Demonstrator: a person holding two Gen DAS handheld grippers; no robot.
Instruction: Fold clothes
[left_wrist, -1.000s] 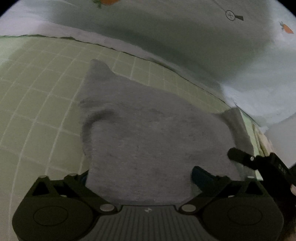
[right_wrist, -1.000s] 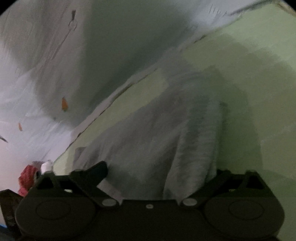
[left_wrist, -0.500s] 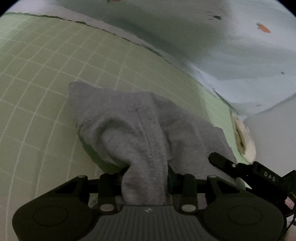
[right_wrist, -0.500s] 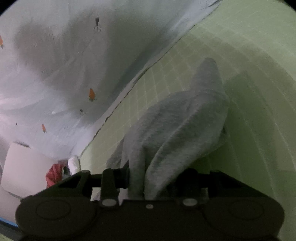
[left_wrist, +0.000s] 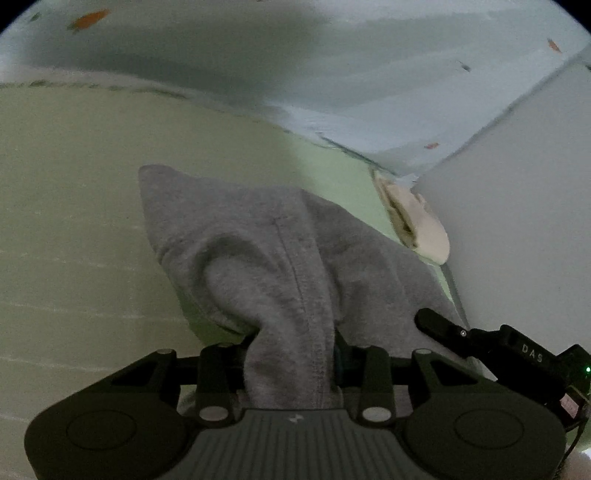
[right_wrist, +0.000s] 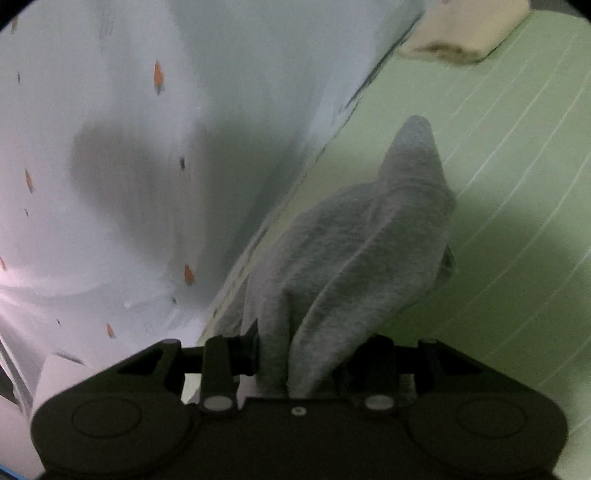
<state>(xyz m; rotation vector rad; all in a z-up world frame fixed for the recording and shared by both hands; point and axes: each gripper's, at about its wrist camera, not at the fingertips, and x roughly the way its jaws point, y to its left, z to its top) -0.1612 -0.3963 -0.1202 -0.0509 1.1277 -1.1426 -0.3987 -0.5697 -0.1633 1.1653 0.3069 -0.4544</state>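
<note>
Both pictures are dim and a bit grainy. The green mat (left_wrist: 74, 221) looks smeared at 9 o'clock in the left view — its lines are blurry. A big dark shadow sits on the pale sheet (right_wrist: 110, 166) at 10 o'clock in the right view — edges bend, corners go black

The garment (left_wrist: 258, 251) lies on the mat (left_wrist: 74, 221), with the sheet (left_wrist: 332, 74) behind the mat.
</note>
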